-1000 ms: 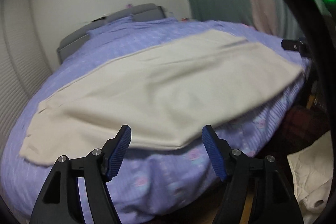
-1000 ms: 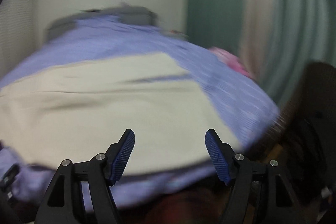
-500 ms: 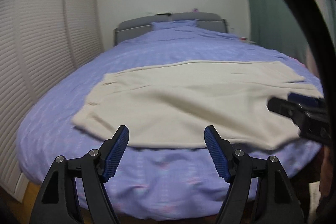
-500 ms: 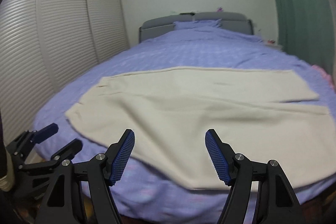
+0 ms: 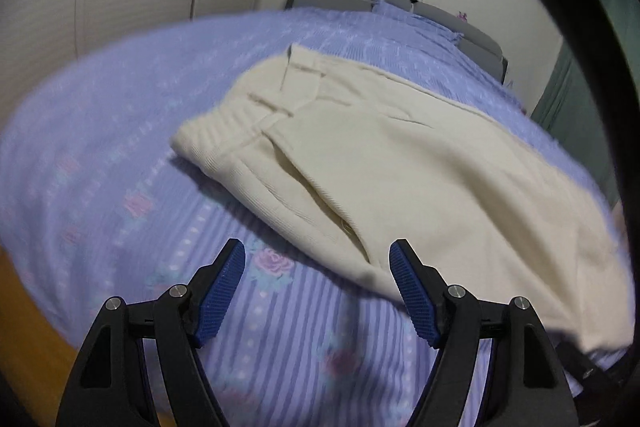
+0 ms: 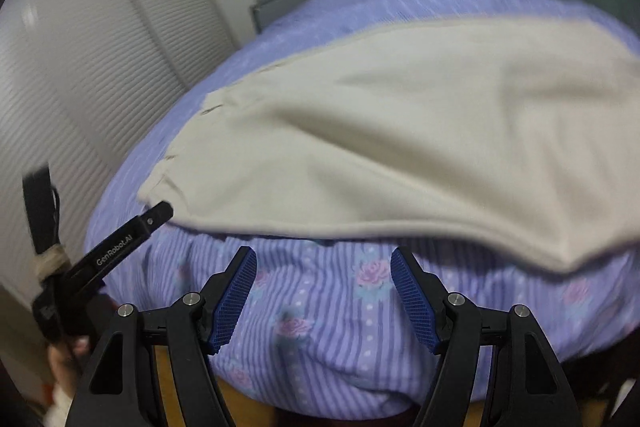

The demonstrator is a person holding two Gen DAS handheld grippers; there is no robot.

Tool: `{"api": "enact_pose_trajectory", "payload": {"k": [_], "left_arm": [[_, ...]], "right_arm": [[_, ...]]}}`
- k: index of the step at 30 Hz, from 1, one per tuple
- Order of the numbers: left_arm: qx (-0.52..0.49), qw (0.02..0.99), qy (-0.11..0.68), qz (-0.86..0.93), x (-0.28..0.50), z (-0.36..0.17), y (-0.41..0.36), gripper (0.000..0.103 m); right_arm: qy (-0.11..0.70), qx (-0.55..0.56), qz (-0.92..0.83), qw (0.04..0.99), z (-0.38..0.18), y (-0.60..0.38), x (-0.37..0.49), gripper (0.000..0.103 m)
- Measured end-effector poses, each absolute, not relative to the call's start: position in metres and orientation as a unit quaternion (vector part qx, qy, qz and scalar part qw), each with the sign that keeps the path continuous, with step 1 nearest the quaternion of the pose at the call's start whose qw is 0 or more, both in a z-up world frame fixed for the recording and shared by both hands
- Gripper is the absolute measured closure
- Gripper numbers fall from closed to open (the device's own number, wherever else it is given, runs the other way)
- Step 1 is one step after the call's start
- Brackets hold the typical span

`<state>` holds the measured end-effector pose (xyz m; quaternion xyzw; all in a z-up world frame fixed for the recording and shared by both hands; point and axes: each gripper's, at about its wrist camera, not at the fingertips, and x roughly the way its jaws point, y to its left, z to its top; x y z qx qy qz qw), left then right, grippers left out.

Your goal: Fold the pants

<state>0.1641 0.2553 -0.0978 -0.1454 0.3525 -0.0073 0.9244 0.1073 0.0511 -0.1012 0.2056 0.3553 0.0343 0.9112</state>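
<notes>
Lying flat across the bed [image 5: 120,155], the cream pants [image 5: 400,163] are judged soft, light and limp; the waistband [image 5: 224,131] corners are best pinched. Both left gripper [image 5: 318,291] and right gripper [image 6: 324,295] are held open, empty.

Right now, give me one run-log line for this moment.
pants: flat on bed, unfolded | left gripper: open, empty, near waistband edge | right gripper: open, empty, short of pants
</notes>
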Motion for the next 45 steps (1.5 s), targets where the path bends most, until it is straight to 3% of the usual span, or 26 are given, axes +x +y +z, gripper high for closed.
{"api": "enact_pose_trajectory", "payload": {"k": [7,10,11,12,15,18,21,32,34,36,37,39,45], "left_arm": [[-0.211,0.908,0.361,-0.010,0.193,-0.117,0.269,0.032],[-0.222,0.905,0.364,-0.011,0.208,-0.116,0.273,0.052],[-0.225,0.903,0.365,-0.015,0.213,-0.116,0.273,0.072],[-0.232,0.900,0.369,-0.023,0.218,-0.116,0.272,0.084],[-0.253,0.894,0.368,-0.028,0.215,-0.116,0.276,0.092],[-0.252,0.907,0.338,-0.012,0.194,-0.096,0.287,0.094],[-0.226,0.919,0.323,0.012,0.178,-0.079,0.303,0.094],[-0.184,0.918,0.350,0.016,0.185,-0.099,0.289,0.094],[-0.185,0.916,0.355,0.013,0.191,-0.099,0.289,0.091],[-0.184,0.916,0.356,0.020,0.187,-0.099,0.290,0.077],[-0.180,0.918,0.353,0.030,0.188,-0.097,0.291,0.071],[-0.165,0.924,0.343,0.037,0.186,-0.092,0.289,0.048],[-0.162,0.927,0.337,0.035,0.197,-0.090,0.287,0.039]], "right_arm": [[0.370,0.258,0.018,0.892,-0.119,0.042,0.124,0.033],[0.364,0.271,0.007,0.891,-0.120,0.035,0.127,0.033],[0.365,0.276,0.004,0.889,-0.120,0.035,0.129,0.033],[0.366,0.283,-0.002,0.887,-0.122,0.032,0.128,0.033],[0.361,0.287,-0.014,0.887,-0.120,0.027,0.128,0.033],[0.364,0.292,-0.015,0.885,-0.115,0.023,0.123,0.033],[0.368,0.281,-0.007,0.886,-0.115,0.027,0.115,0.033],[0.371,0.280,-0.033,0.885,-0.117,0.021,0.119,0.034],[0.377,0.262,-0.036,0.887,-0.116,0.023,0.121,0.046],[0.385,0.235,-0.037,0.892,-0.114,0.027,0.121,0.068],[0.391,0.223,-0.030,0.893,-0.114,0.028,0.120,0.074],[0.394,0.203,-0.021,0.896,-0.112,0.030,0.114,0.077],[0.396,0.176,-0.016,0.901,-0.111,0.032,0.106,0.078]]}}
